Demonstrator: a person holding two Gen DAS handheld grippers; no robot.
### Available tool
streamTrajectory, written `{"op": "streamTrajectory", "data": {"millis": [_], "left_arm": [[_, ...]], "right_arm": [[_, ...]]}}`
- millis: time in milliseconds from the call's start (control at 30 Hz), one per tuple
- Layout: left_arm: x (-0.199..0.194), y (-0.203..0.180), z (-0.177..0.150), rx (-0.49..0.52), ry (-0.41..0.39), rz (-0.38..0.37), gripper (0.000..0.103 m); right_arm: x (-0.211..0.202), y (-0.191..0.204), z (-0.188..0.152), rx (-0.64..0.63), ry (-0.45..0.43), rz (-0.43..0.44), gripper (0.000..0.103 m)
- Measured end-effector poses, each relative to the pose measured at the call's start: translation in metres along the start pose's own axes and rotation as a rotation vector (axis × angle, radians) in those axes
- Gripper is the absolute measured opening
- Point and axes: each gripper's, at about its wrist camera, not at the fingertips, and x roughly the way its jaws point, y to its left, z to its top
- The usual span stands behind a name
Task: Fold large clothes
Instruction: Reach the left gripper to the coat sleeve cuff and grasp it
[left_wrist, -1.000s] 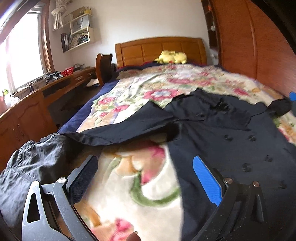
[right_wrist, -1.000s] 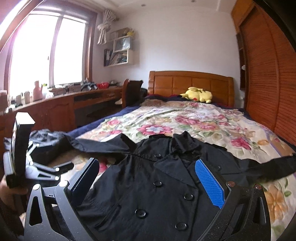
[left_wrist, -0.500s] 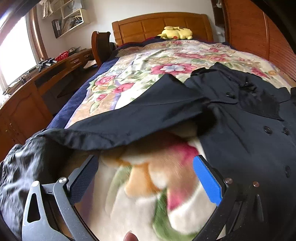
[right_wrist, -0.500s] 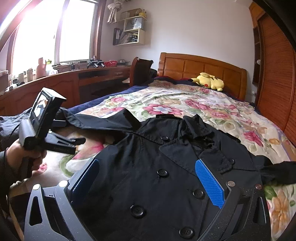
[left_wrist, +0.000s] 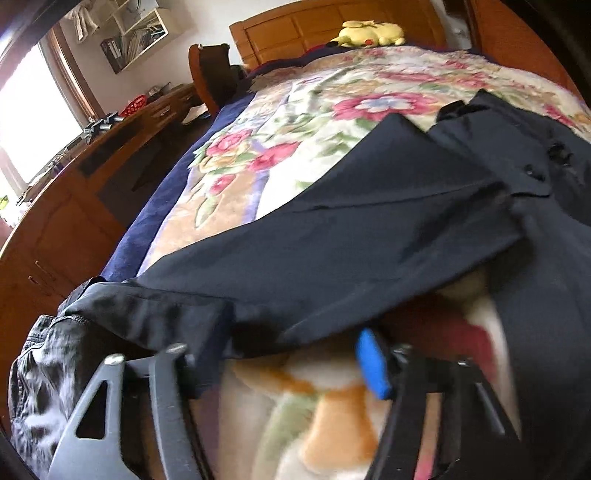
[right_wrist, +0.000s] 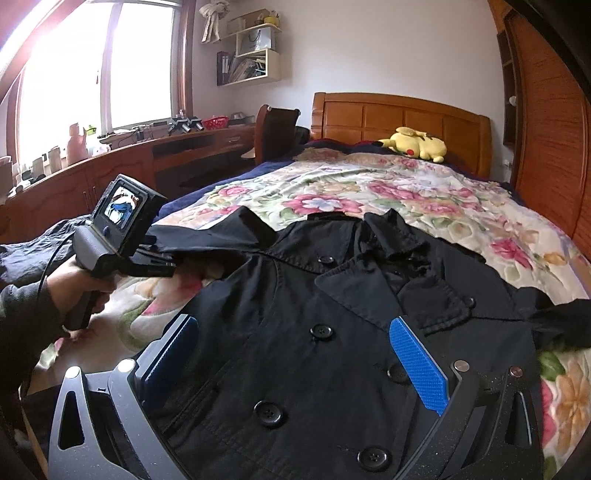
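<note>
A black double-breasted coat (right_wrist: 332, 332) lies face up on the floral bedspread (right_wrist: 424, 192), collar toward the headboard. Its left sleeve (left_wrist: 351, 236) stretches out to the bed's left edge. My left gripper (left_wrist: 280, 350) is open, its fingers straddling the sleeve's lower edge near the cuff; the left finger tip is hidden under the fabric. In the right wrist view the left gripper (right_wrist: 162, 264) reaches under that sleeve (right_wrist: 221, 236). My right gripper (right_wrist: 295, 354) is open and empty, hovering over the coat's buttoned front.
A dark grey garment (left_wrist: 44, 373) lies bunched at the bed's left edge. A wooden desk (right_wrist: 122, 173) and chair (right_wrist: 277, 129) run along the left. A yellow plush toy (right_wrist: 417, 144) sits by the headboard (right_wrist: 399, 114). A wooden wardrobe (right_wrist: 546, 129) stands on the right.
My left gripper has moved forward and down to the left sleeve, which now lies between its fingers. My right gripper has closed in slightly over the coat's front.
</note>
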Motion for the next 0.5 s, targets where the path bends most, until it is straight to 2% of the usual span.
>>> {"op": "streamTrajectory", "data": {"millis": [133,200,267,367,500], "left_arm": [[0.004,0.008,0.001,-0.005,0.007,0.011,0.033],[0.002,0.008,0.005,-0.006,0.007,-0.029,0.015],[-0.006,0.002,0.008,0.002,-0.006,-0.051,0.009],[-0.029,-0.004,0.018,-0.003,-0.074,-0.073,0.004],[-0.063,-0.013,0.03,-0.009,-0.13,-0.135,0.003]], "right_arm": [[0.002,-0.001,0.0,-0.001,0.006,0.001,0.103],[0.0,-0.003,0.0,0.006,0.005,0.002,0.103],[-0.002,-0.005,0.0,0.013,0.003,0.005,0.103],[-0.003,-0.007,-0.001,0.017,0.004,0.014,0.103],[-0.006,-0.012,-0.002,0.034,0.005,0.01,0.103]]}}
